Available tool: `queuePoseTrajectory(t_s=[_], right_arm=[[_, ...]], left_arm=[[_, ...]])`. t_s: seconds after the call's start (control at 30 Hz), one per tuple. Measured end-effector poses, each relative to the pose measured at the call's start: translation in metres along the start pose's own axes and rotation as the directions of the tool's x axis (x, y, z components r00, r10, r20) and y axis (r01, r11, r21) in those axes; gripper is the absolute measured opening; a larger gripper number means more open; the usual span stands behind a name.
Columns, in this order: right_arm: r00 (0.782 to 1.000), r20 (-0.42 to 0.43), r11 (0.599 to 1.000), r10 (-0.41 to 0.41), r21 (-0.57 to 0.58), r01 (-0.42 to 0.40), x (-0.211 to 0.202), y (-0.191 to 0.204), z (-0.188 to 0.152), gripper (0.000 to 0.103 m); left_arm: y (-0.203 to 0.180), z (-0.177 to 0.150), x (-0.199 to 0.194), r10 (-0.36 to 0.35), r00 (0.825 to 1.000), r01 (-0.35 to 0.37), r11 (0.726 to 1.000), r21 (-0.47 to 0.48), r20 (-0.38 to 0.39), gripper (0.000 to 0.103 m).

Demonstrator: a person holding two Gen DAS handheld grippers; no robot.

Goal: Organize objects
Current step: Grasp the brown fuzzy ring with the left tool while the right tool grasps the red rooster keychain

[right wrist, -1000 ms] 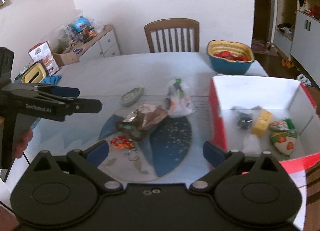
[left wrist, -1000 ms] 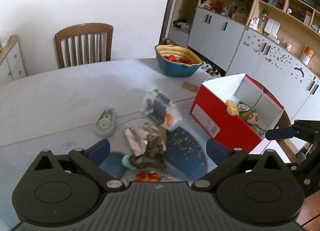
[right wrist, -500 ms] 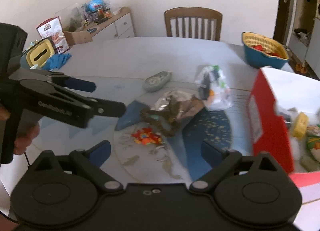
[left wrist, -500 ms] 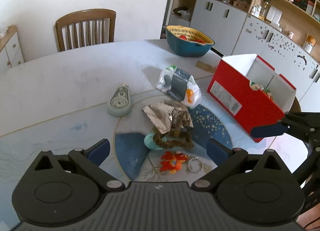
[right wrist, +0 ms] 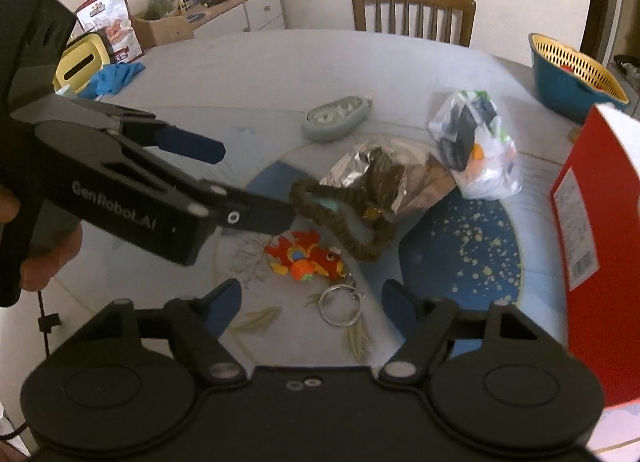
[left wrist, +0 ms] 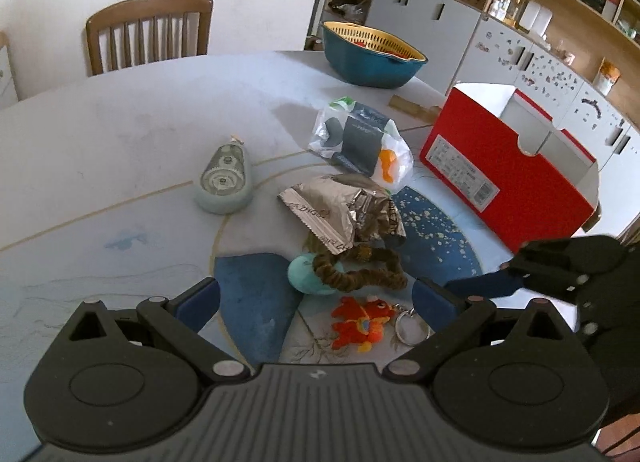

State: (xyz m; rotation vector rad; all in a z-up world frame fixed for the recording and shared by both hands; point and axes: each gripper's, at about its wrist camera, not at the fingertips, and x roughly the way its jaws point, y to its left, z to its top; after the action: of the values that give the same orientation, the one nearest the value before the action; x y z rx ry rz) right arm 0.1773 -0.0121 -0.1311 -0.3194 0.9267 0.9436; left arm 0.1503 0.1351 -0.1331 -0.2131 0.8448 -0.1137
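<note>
Both grippers hang over the table [left wrist: 100,133] with jaws spread wide, empty. The left gripper [left wrist: 316,294] points down at the clutter – orange fish keychain [left wrist: 362,322], brown scrunchie [left wrist: 356,272], foil wrapper [left wrist: 332,209]. The right gripper [right wrist: 312,298] sits low above the keychain [right wrist: 306,260], its ring [right wrist: 340,308] between the fingertips. The red box [left wrist: 504,177] stands just right of the pile.
</note>
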Motion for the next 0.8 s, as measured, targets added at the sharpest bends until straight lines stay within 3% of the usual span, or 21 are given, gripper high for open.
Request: queuePoseTrajectory(t_s=[0.1,0.27,0.57,0.63,0.8], right_arm=[[1.0,-0.003,1.0,0.016,0.009,-0.016,0.008,0.0,-0.001,0.075],[1.0,0.008,1.0,0.02,0.014,-0.02,0.019,0.0,0.0,0.073],[1.0,0.009,0.999,0.021,0.027,-0.021,0.031,-0.004,0.005,0.069],[1.0,0.012,0.999,0.023,0.029,-0.023,0.031,-0.003,0.005,0.069],[0.999,0.028,0.999,0.017,0.034,-0.018,0.035,-0.001,0.007,0.065]], left_arm=[[-0.003,0.001,0.0,-0.035,0.999,0.035,0.999,0.017,0.013,0.102],[-0.01,0.003,0.007,-0.035,0.999,0.034,0.997,0.065,0.013,0.099],[-0.025,0.006,0.017,-0.036,0.999,0.034,0.991,0.131,0.012,0.078],[-0.025,0.006,0.02,-0.036,0.999,0.036,0.991,0.127,-0.002,0.064],[-0.026,0.003,0.025,-0.012,1.0,0.013,0.99,0.14,-0.012,0.052]])
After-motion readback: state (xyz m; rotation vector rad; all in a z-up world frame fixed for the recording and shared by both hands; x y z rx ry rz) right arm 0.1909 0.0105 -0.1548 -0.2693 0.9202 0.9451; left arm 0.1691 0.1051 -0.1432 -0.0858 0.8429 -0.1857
